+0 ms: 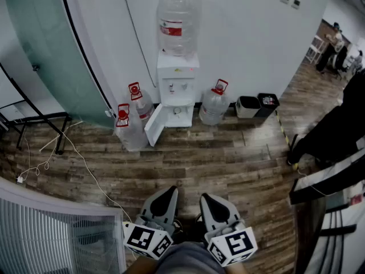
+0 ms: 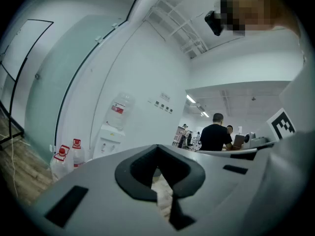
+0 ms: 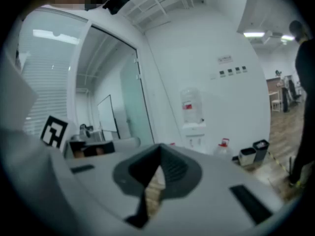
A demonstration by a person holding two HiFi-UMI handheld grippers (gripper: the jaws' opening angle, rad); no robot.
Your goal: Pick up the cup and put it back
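The left hand-held gripper and the right hand-held gripper are seen closed and empty, well short of the water dispenser, and no cup can be made out, so it could be knocked over if reached before the jaws are opened.

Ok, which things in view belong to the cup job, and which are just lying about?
Job: left gripper, right gripper, both shut and empty; probably the water dispenser with its open cabinet door. No cup can be made out.
Lying about: three water jugs, two bins, floor cable.
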